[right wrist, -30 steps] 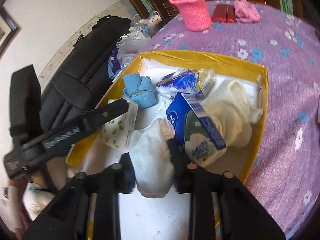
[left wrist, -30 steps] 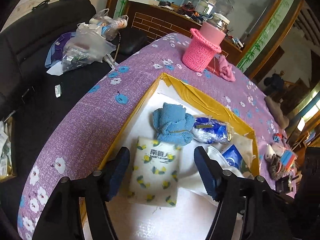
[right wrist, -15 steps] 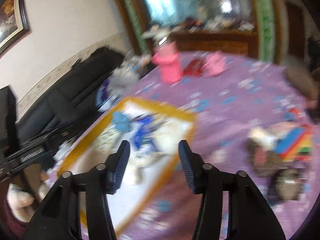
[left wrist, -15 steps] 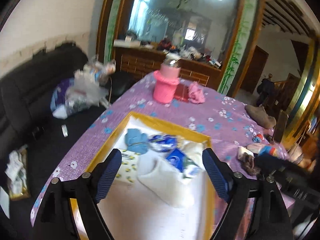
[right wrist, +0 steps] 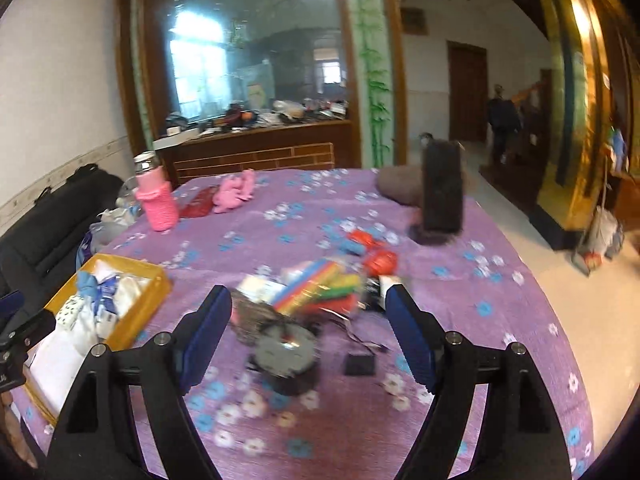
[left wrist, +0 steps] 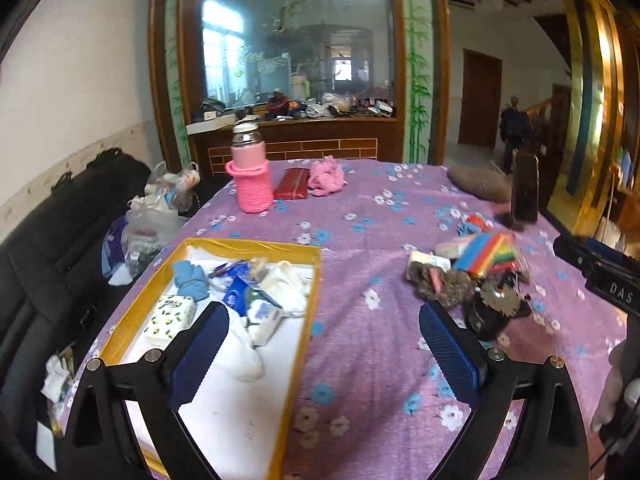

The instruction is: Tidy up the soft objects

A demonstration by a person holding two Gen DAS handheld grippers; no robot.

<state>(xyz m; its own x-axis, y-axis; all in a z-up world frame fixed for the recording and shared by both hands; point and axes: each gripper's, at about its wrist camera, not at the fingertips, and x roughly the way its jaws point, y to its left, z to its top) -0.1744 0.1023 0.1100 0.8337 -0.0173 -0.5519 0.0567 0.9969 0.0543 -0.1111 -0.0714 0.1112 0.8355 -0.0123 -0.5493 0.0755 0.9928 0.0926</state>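
1. Both claws, left claw (left wrist: 322, 346) and right claw (right wrist: 308, 336), have just been opening wide and hold nothing.
2. The pile (right wrist: 316, 292) of soft things lies just past the right claw; the box (left wrist: 312, 280) is left.
3. Go down slowly and pinch one soft thing only.

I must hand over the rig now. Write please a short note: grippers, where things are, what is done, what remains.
Left gripper: open, empty; jaws have just been opening.
Right gripper: open, empty; jaws have just been opening, above the loose pile.
Yellow box: holds the blue cloth, tissue pack, white cloths and blue packets.
Left: rainbow sponge pack and the fuzzy item beside it lie on the purple tablecloth.
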